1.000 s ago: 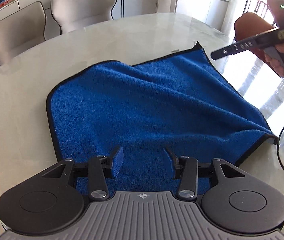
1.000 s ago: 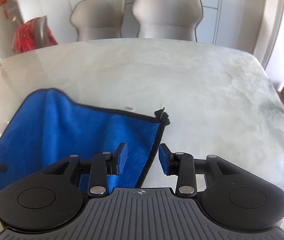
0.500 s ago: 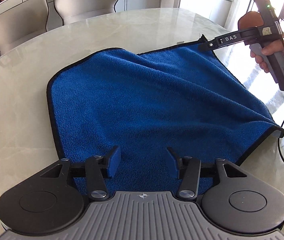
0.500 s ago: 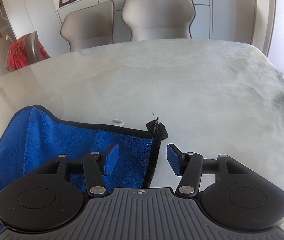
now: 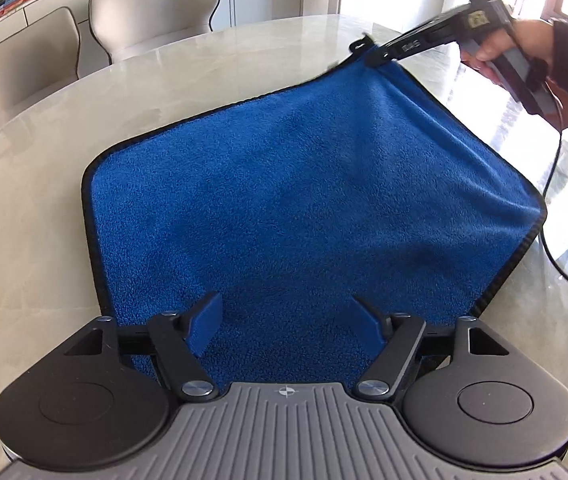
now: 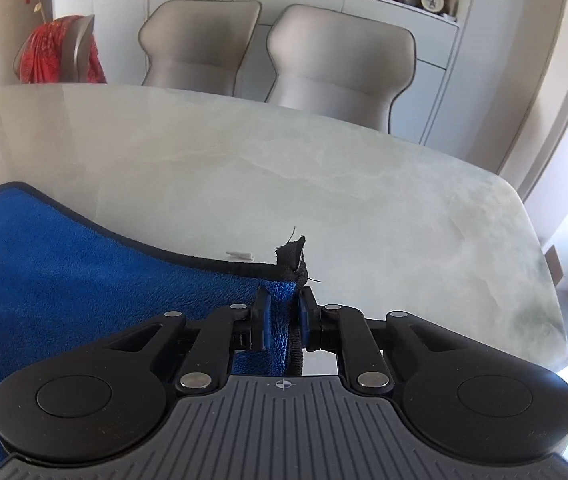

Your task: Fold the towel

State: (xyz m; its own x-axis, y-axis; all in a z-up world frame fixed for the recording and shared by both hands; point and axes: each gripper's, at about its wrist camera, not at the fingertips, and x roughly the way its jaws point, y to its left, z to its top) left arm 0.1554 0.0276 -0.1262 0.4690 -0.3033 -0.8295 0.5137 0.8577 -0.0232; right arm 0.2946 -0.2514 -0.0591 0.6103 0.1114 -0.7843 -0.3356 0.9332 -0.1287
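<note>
— So, which step is in hand at this moment?

— It looks like the start of the first fold. The blue fleece towel with the black stitched border (image 5: 304,184) lies spread on the pale marble-look desk (image 5: 24,208), mostly flat but with some soft ridges. One far corner is already taken.

— By which tool?

— By the right tool (image 6: 283,318). In its own view the two fingers stand pressed together on the towel's corner, and the black corner tip (image 6: 293,258) sticks out just beyond them. From the left wrist view this same tool (image 5: 380,55) appears at the far right corner, and the cloth there rises a little from the desk.

— And the left tool?

— The left tool (image 5: 288,322) is wide apart and holds nothing. It hovers over the near edge of the towel; whether its blue pads (image 5: 204,326) touch the fleece, one cannot tell.

— What does the next move call for?

— Probably the left tool must go to a second corner, most likely the far left one (image 5: 94,172), and close on it, so that both corners can be carried toward the near edge together. If only the right corner is lifted, the fold would come out crooked. The grip on the border seems narrow, so a gentle pull is advisable.
</note>
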